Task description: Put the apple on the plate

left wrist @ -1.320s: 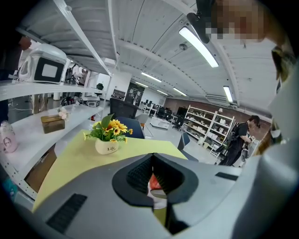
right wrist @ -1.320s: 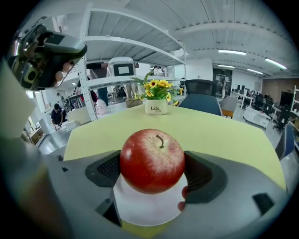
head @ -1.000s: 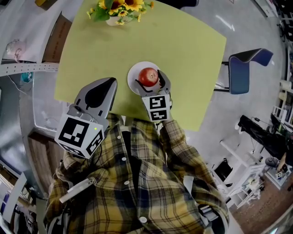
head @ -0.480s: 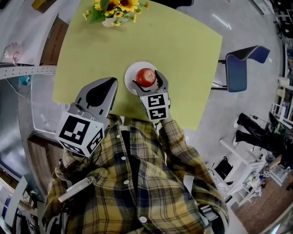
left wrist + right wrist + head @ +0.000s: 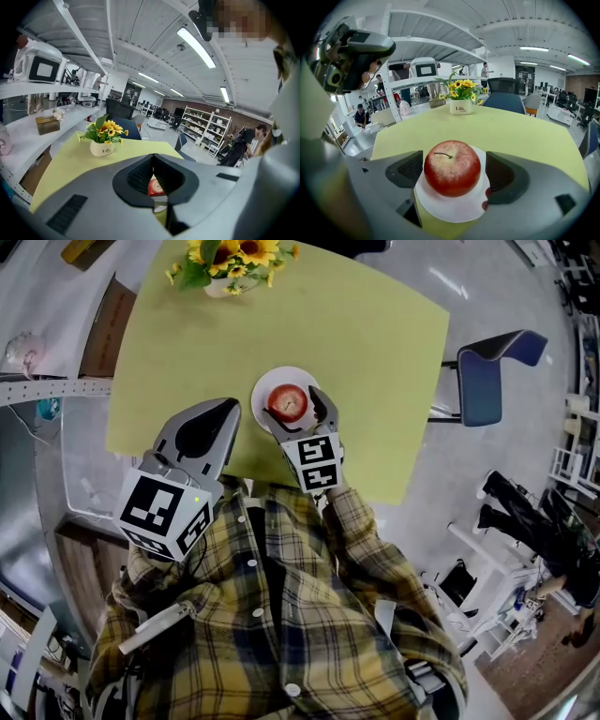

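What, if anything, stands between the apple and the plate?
Nothing visible does. The apple sits directly on the white plate, and the right gripper has its jaws apart, one on either side of the fruit.

Bright, even light from ceiling strips (image 5: pixel 196 47) at 1 o'clock; soft shadows, sharp focus; strong fisheye bending everywhere, black corners in both gripper views.
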The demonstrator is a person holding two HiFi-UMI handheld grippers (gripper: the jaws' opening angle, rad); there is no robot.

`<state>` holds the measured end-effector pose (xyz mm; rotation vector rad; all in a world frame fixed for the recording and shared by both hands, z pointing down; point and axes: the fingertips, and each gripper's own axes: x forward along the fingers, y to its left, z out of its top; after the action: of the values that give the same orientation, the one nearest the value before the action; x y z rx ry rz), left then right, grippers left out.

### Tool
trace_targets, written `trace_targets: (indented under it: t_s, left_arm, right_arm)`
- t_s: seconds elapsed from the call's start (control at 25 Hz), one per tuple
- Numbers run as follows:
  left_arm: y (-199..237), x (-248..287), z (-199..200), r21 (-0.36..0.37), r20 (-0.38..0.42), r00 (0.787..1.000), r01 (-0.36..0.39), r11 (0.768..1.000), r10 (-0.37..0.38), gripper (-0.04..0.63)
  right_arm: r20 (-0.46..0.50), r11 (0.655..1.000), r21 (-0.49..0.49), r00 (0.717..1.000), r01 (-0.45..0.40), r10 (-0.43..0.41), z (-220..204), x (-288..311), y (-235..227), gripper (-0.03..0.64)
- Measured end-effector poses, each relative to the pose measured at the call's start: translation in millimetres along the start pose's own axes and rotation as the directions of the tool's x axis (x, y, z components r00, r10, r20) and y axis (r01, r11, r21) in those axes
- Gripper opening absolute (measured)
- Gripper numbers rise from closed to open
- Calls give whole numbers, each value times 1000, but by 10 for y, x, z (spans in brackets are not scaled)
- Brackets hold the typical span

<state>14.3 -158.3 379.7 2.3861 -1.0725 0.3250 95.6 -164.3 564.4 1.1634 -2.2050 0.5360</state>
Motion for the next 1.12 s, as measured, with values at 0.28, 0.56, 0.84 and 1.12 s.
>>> trace_targets:
  t_s: [0.28, 0.56, 0.84, 1.12]
  left_arm:
    - [15, -1, 10, 3, 14, 1000, 3, 1000, -3, 8]
    - [4, -28, 87, 8, 30, 999, 10, 1000, -11, 8]
    - [-18, -15, 209, 24, 57, 998, 37, 999, -38, 8]
    - [-92, 48, 361, 43, 75, 993, 89, 995, -92, 8]
  right_arm:
    - [18, 1000, 13, 1000, -16, 15, 48, -59, 47, 391]
    - [25, 1000, 18, 1000, -19, 19, 116, -136, 87, 391]
    - [74, 990, 129, 996, -53, 44, 309, -366, 56, 390]
    - [212, 962, 253, 976, -100, 46, 836, -829, -37, 390]
